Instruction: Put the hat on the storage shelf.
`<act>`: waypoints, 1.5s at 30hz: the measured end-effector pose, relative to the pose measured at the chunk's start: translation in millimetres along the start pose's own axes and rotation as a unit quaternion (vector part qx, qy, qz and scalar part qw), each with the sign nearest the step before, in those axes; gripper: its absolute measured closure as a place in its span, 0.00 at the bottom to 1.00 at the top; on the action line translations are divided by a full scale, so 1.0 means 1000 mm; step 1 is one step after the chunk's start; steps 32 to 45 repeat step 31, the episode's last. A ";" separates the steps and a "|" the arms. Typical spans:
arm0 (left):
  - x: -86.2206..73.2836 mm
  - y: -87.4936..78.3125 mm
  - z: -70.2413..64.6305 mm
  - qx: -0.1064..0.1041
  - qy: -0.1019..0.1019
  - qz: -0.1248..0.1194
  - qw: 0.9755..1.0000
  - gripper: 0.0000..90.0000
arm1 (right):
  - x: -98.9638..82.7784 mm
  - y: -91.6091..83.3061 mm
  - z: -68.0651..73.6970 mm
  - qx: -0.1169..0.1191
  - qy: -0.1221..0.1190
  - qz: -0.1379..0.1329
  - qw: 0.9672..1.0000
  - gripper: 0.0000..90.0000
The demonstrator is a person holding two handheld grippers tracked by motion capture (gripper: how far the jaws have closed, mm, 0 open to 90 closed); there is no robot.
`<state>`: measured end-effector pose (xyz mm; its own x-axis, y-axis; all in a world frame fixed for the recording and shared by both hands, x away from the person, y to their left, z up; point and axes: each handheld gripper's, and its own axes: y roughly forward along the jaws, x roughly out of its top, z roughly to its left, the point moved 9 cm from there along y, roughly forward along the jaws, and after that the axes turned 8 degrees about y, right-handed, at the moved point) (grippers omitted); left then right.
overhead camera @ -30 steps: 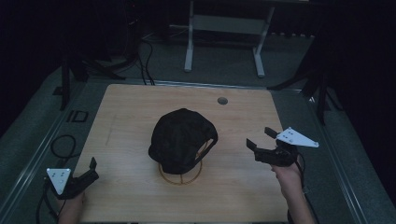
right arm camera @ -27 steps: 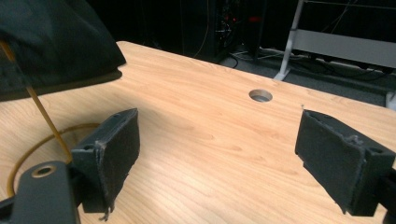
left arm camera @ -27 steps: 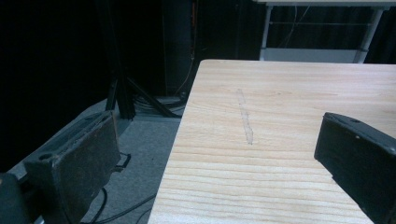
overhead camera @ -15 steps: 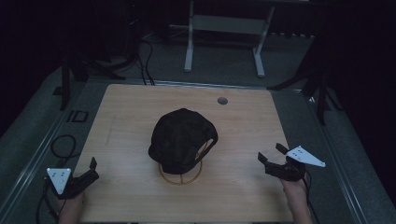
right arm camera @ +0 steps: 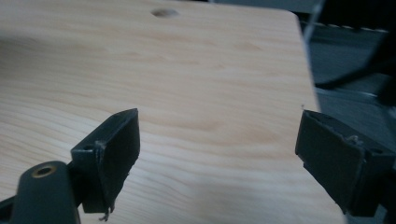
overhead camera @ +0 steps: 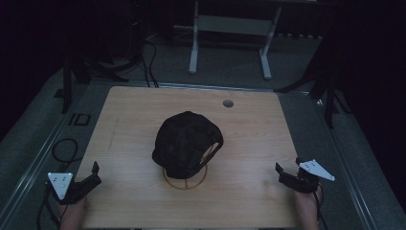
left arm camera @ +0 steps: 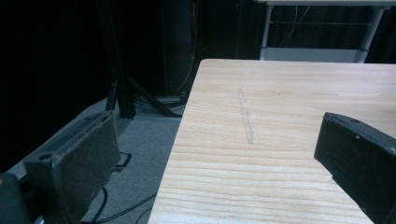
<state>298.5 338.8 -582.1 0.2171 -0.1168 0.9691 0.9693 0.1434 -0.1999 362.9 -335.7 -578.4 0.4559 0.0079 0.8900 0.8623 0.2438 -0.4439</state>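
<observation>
A black cap (overhead camera: 186,143) rests on a round wire stand (overhead camera: 185,180) in the middle of the wooden table (overhead camera: 134,110). My left gripper (overhead camera: 94,173) sits open at the table's near left corner, well left of the cap, its jaws wide apart (left arm camera: 219,154) with one over the table edge. At the near right edge my right gripper (overhead camera: 287,170) is open too, nothing between its jaws (right arm camera: 217,154), over bare wood.
A small round hole (overhead camera: 228,103) marks the table's far right part, also in the right gripper view (right arm camera: 164,12). Cables (overhead camera: 62,148) lie on the grey floor at left. A white-legged bench frame (overhead camera: 230,28) stands beyond the table.
My right gripper has drawn back from beside the cap toward the near right edge of the table and lowered. The left gripper and the cap have stayed put.
</observation>
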 end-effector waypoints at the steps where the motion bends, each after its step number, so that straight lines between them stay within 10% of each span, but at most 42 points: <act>1: 0.000 0.000 0.000 0.000 0.000 0.000 1.000 0.01 | -0.001 0.000 -0.003 -0.003 0.002 0.000 1.000 0.15; 16: 0.000 -0.001 0.000 -0.001 -0.002 -0.005 1.000 0.01 | -0.014 -0.004 -0.041 -0.110 0.038 0.018 0.993 0.15; 45: 0.000 -0.001 0.000 -0.001 -0.003 -0.005 1.000 0.01 | -0.018 -0.006 -0.053 -0.125 0.053 0.019 0.991 0.16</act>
